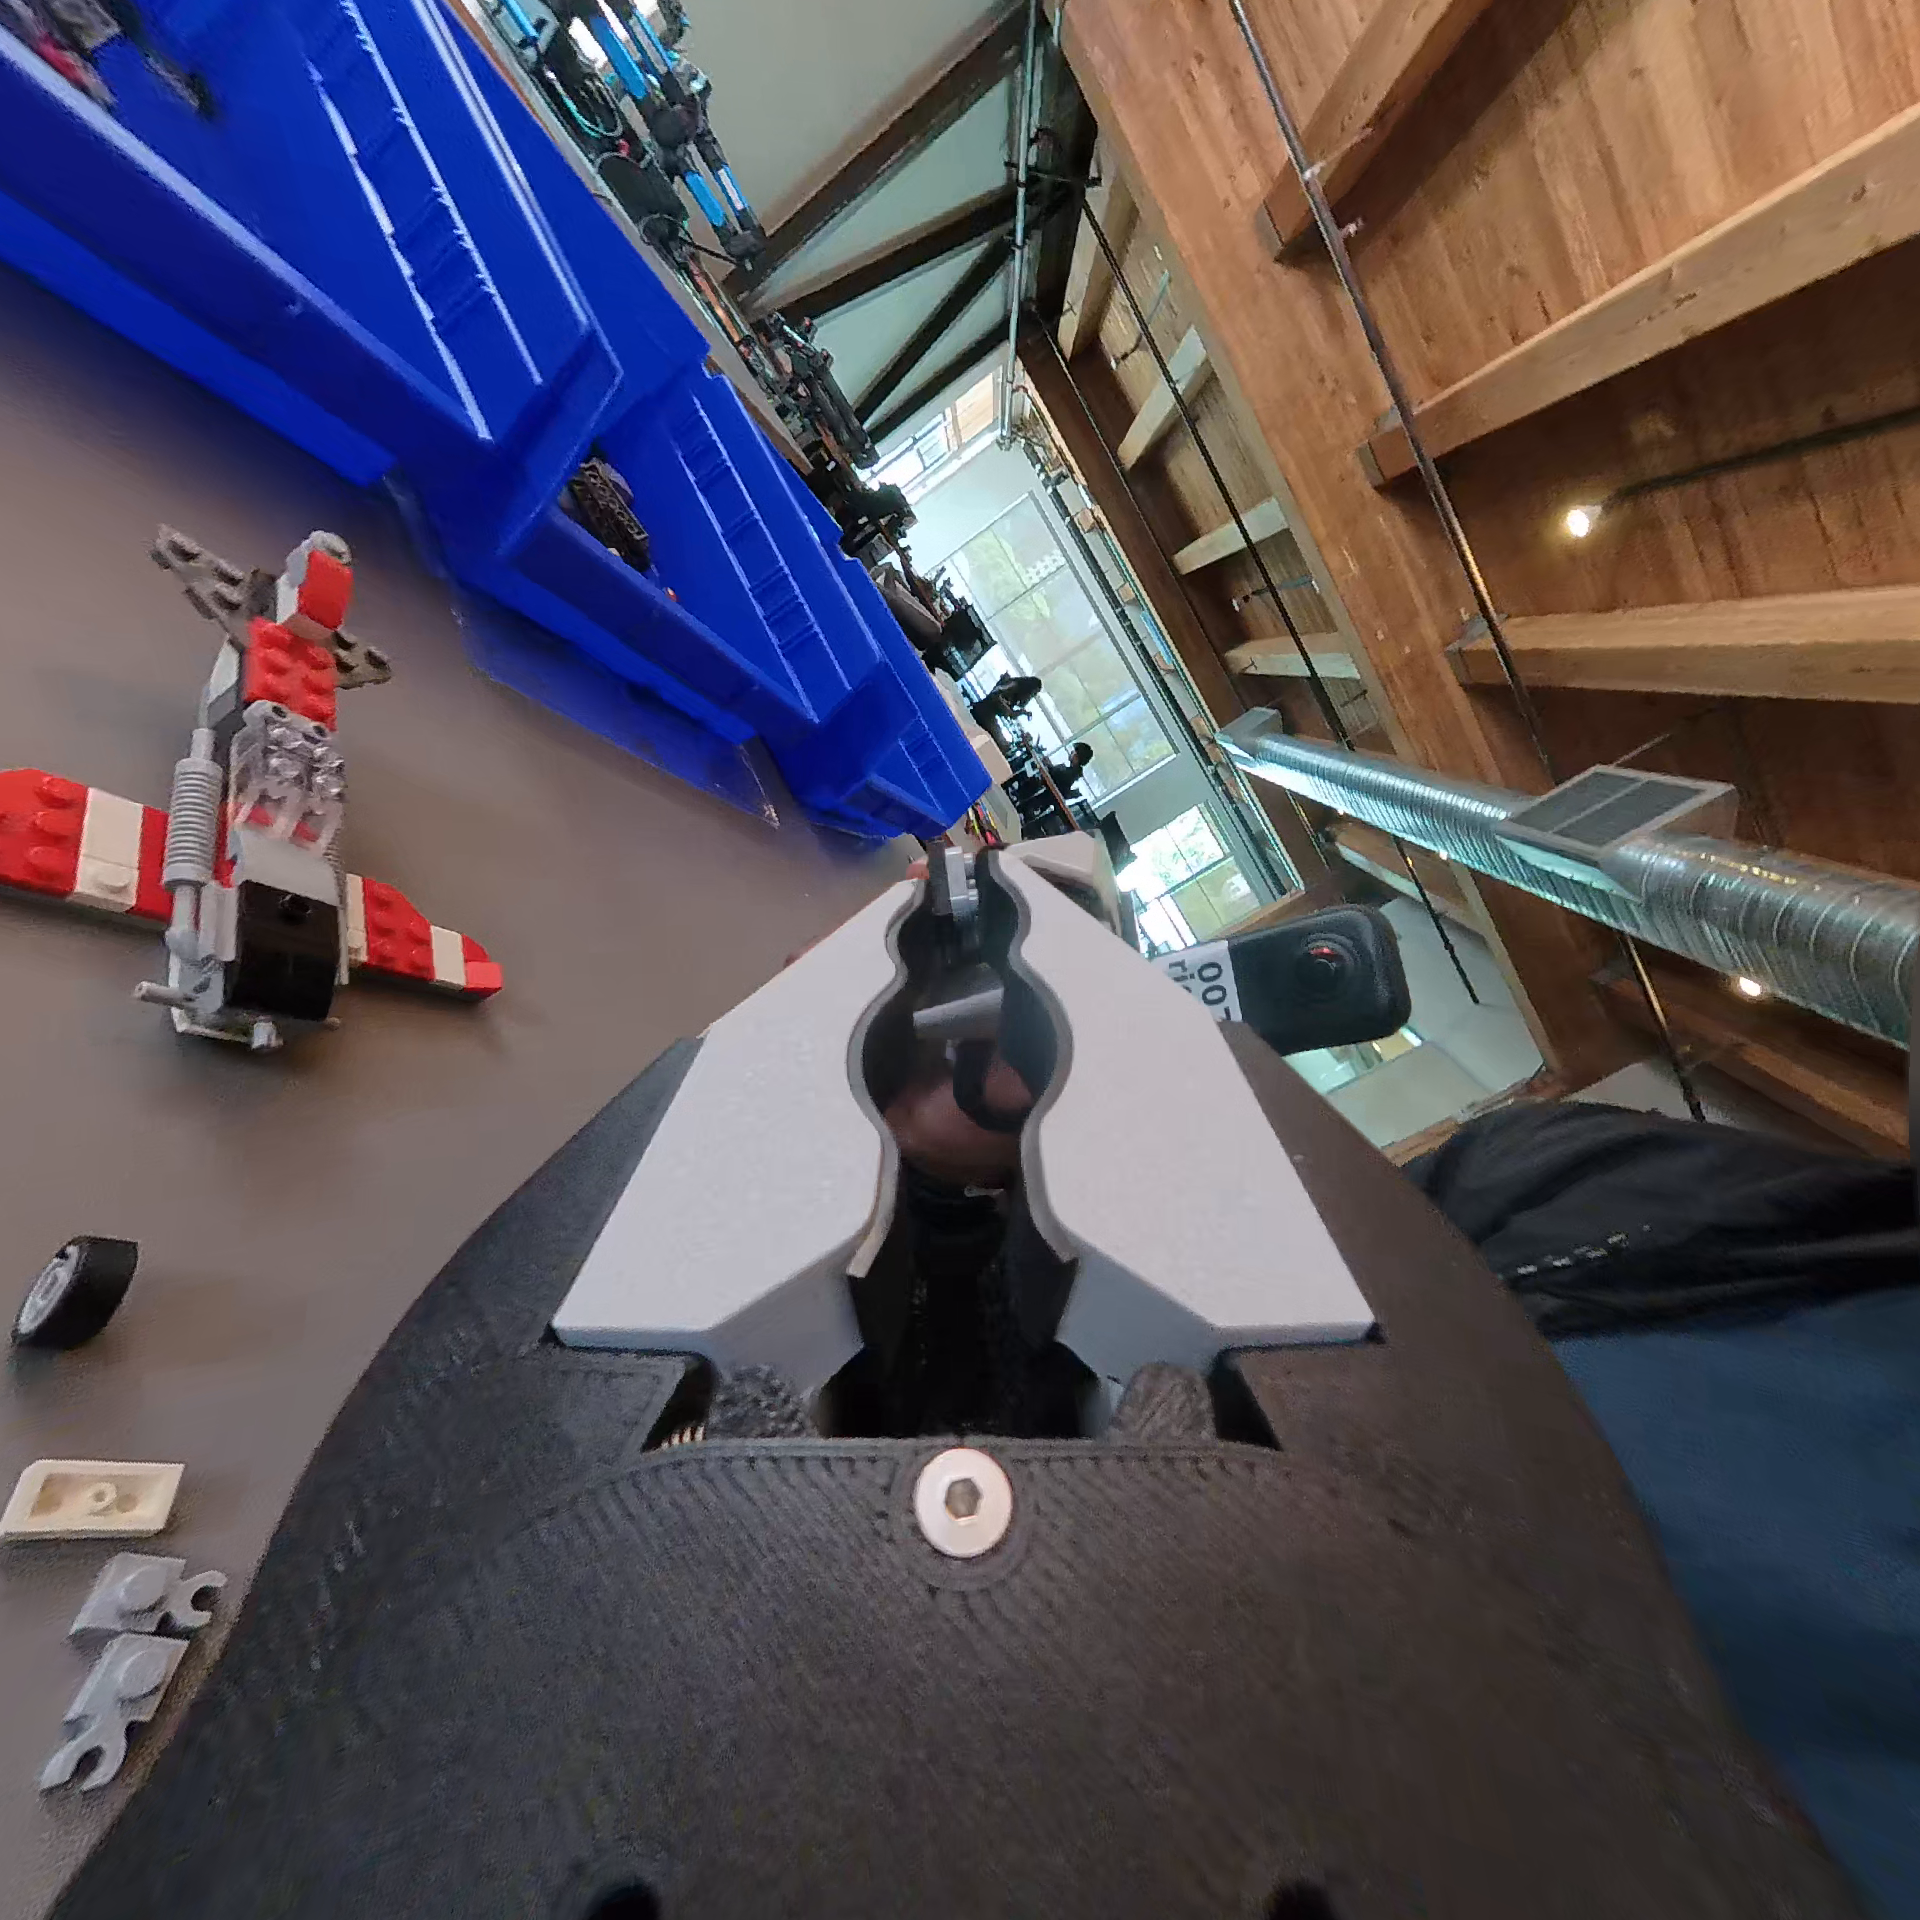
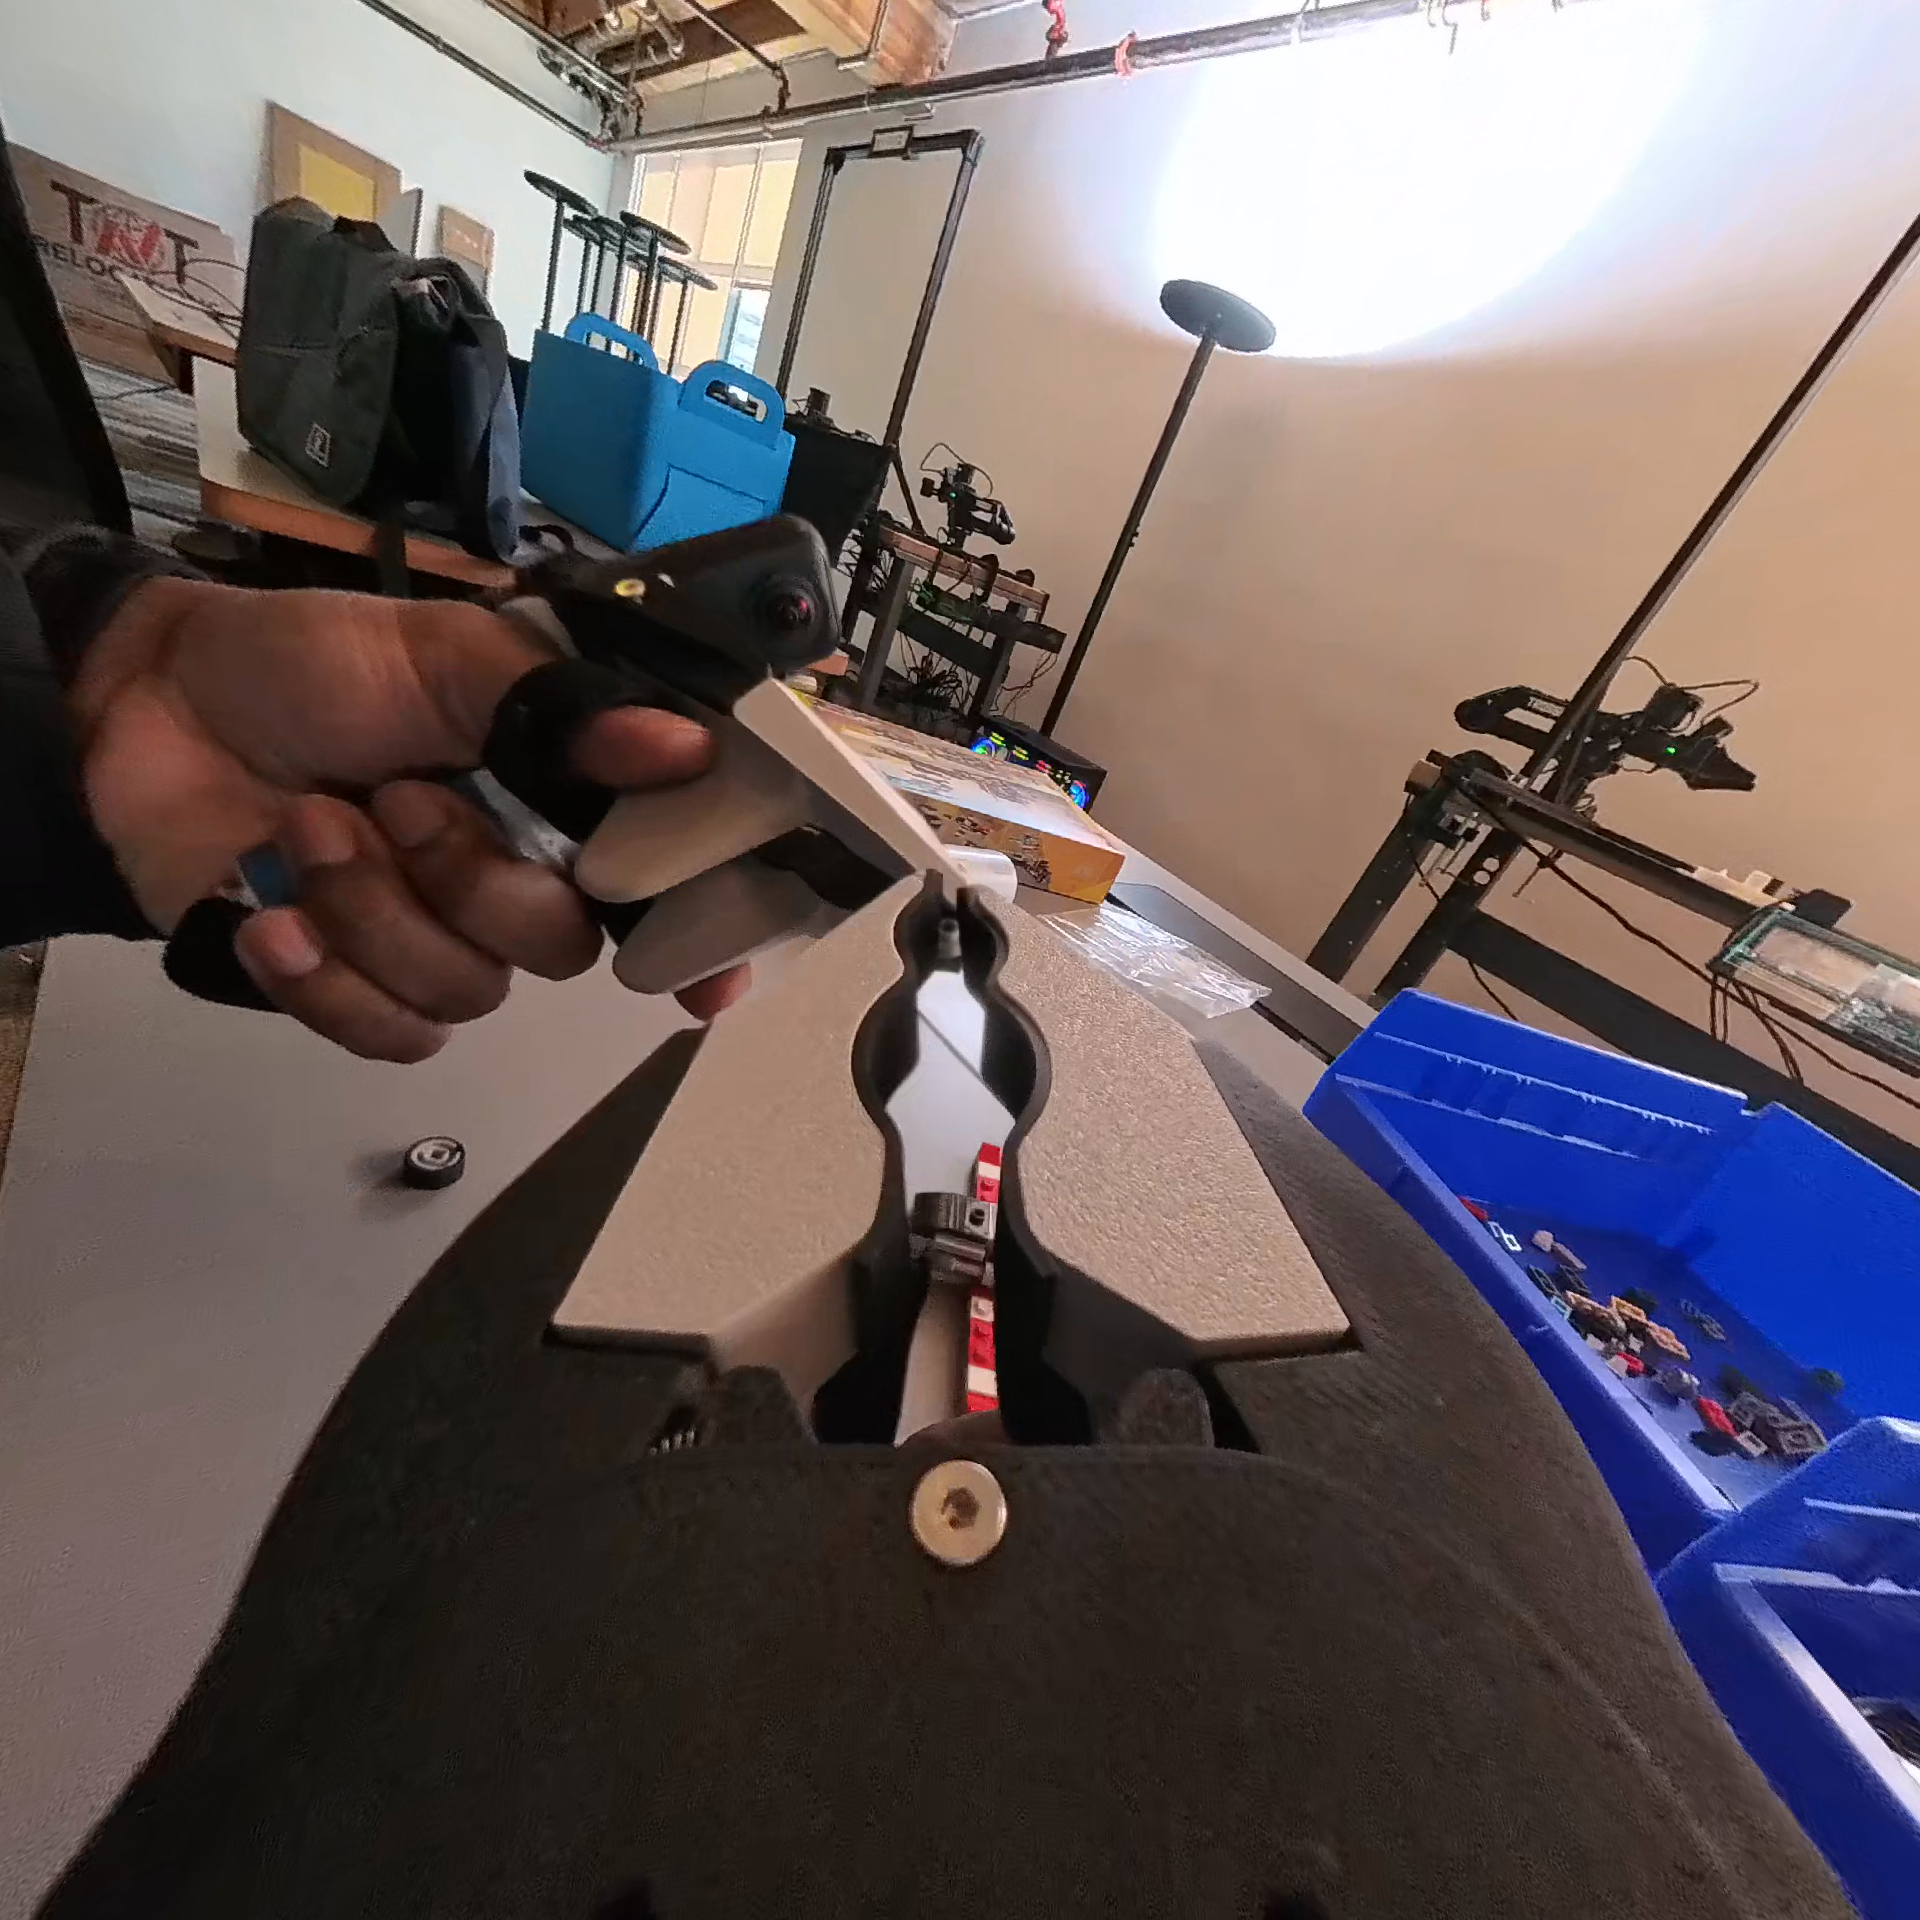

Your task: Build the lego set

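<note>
Grey lego piece [image 1: 951, 883] sits pinched at the tips of your left tool [image 1: 958, 878], raised off the bench [image 1: 540, 1049]. Your right tool [image 2: 948, 914] meets it tip to tip, clamped on a small grey piece [image 2: 943, 932] too; shape hard to make out. Red-white lego plane [image 1: 244, 821] lies on the bench well left of the left tool; in the right view only slivers show between the fingers. Loose black wheel [image 1: 75, 1291], clip plates [image 1: 145, 1595] nearby.

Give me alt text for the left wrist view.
The left claw, closed on a small grey Lego piece, is held tilted above a dark table. To its left stands a red-and-white Lego plane, with a loose black wheel and grey clip plates nearer the camera, and blue bins behind.
</note>
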Action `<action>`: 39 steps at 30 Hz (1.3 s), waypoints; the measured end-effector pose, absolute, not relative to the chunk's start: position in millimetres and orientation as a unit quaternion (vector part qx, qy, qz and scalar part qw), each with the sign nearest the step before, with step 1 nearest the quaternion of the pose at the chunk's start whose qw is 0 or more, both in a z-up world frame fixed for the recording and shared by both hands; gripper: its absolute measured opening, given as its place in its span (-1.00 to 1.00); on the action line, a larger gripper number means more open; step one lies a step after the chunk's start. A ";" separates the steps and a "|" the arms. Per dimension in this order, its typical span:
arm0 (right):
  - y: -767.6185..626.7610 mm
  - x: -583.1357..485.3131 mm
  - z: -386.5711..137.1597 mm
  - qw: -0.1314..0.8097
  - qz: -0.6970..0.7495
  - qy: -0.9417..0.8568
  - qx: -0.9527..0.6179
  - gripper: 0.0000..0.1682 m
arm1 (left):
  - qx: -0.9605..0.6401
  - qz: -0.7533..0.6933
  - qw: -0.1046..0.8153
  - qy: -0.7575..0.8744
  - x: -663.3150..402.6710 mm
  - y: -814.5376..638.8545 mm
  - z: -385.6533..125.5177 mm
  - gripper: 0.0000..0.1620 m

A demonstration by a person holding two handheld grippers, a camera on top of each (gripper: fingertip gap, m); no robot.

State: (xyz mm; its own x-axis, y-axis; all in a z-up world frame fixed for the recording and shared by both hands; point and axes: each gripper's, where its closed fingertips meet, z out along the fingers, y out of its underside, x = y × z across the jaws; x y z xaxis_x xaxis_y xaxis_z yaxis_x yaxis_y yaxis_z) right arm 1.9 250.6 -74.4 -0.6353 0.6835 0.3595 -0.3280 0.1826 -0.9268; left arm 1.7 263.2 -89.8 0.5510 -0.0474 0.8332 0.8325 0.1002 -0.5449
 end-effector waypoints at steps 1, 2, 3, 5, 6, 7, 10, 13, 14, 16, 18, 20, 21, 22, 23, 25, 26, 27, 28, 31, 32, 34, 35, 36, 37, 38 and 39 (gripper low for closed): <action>250.3 2.6 -74.3 0.402 0.626 -0.654 -0.137 -0.93 | -0.579 -0.336 0.659 -0.343 0.5 263.2 -91.0 -0.88; 249.9 2.5 -75.1 0.401 0.624 -0.656 -0.137 -0.91 | -0.575 -0.338 0.659 -0.348 -0.5 263.2 -91.4 -0.88; 250.2 1.5 -76.1 0.405 0.619 -0.658 -0.139 -0.88 | -0.571 -0.340 0.659 -0.352 -1.6 262.9 -91.5 -0.88; 250.2 0.1 -78.2 0.412 0.609 -0.663 -0.140 -0.83 | -0.565 -0.341 0.659 -0.360 -3.6 262.8 -91.8 -0.89; 249.7 -0.9 -79.7 0.413 0.604 -0.666 -0.142 -0.80 | -0.564 -0.340 0.659 -0.363 -4.1 262.8 -91.8 -0.89; 249.2 -1.8 -81.1 0.415 0.599 -0.669 -0.144 -0.79 | -0.563 -0.339 0.660 -0.364 -4.5 262.9 -91.6 -0.89; 247.8 -5.7 -85.6 0.423 0.582 -0.678 -0.152 -0.78 | -0.565 -0.334 0.661 -0.364 -4.4 263.7 -90.9 -0.89; 247.8 -8.9 -88.7 0.433 0.565 -0.684 -0.158 -0.80 | -0.574 -0.319 0.659 -0.367 -5.4 264.2 -93.1 -0.89; 247.8 -9.4 -89.3 0.435 0.561 -0.686 -0.159 -0.80 | -0.577 -0.315 0.658 -0.368 -6.0 264.3 -93.8 -0.89; 247.8 -10.1 -91.0 0.438 0.553 -0.691 -0.158 -0.81 | -0.583 -0.307 0.655 -0.370 -6.7 264.1 -95.4 -0.89; 248.0 -10.3 -92.7 0.449 0.541 -0.696 -0.149 -0.81 | -0.590 -0.299 0.652 -0.371 -6.9 264.1 -96.7 -0.89; 248.7 -10.5 -93.6 0.456 0.533 -0.698 -0.146 -0.81 | -0.600 -0.284 0.650 -0.368 -7.1 264.6 -97.8 -0.89; 249.1 -10.3 -93.1 0.453 0.536 -0.697 -0.149 -0.81 | -0.605 -0.276 0.651 -0.365 -7.0 264.9 -97.4 -0.89; 249.5 -10.0 -92.1 0.448 0.542 -0.695 -0.152 -0.81 | -0.610 -0.268 0.652 -0.360 -6.7 265.2 -96.7 -0.89; 249.9 -9.8 -91.5 0.438 0.550 -0.693 -0.157 -0.81 | -0.615 -0.260 0.653 -0.357 -6.7 265.6 -96.5 -0.89; 250.4 -9.8 -91.9 0.414 0.567 -0.692 -0.168 -0.82 | -0.627 -0.241 0.653 -0.349 -6.8 265.8 -97.0 -0.89; 250.7 -9.6 -91.7 0.404 0.575 -0.690 -0.173 -0.82 | -0.631 -0.234 0.653 -0.346 -6.7 266.1 -97.1 -0.88; 251.1 -9.4 -91.3 0.396 0.583 -0.687 -0.178 -0.82 | -0.634 -0.230 0.654 -0.344 -6.6 266.2 -96.8 -0.88; 251.5 -9.1 -90.5 0.388 0.589 -0.685 -0.181 -0.82 | -0.636 -0.225 0.654 -0.341 -6.3 266.5 -96.3 -0.87; 252.5 -8.5 -88.7 0.367 0.608 -0.678 -0.190 -0.82 | -0.639 -0.217 0.657 -0.335 -6.0 266.9 -95.1 -0.88; 252.7 -8.4 -88.6 0.358 0.615 -0.675 -0.194 -0.82 | -0.641 -0.215 0.657 -0.334 -5.9 267.0 -95.2 -0.88; 252.9 -8.6 -89.5 0.341 0.625 -0.673 -0.202 -0.82 | -0.644 -0.211 0.656 -0.333 -6.0 266.9 -96.2 -0.88; 253.1 -8.5 -89.7 0.335 0.630 -0.671 -0.205 -0.82 | -0.645 -0.209 0.655 -0.333 -6.1 266.9 -96.4 -0.88; 253.3 -8.5 -89.5 0.329 0.634 -0.668 -0.208 -0.82 | -0.646 -0.207 0.656 -0.332 -6.1 267.0 -96.2 -0.88; 253.5 -8.6 -89.4 0.322 0.639 -0.666 -0.211 -0.82 | -0.647 -0.204 0.656 -0.331 -6.2 266.9 -96.2 -0.88; 253.6 -8.7 -89.7 0.316 0.642 -0.665 -0.213 -0.82 | -0.649 -0.201 0.655 -0.331 -6.3 266.9 -96.3 -0.87; 253.8 -9.0 -90.1 0.311 0.645 -0.664 -0.216 -0.82 | -0.651 -0.196 0.655 -0.330 -6.6 266.9 -96.7 -0.87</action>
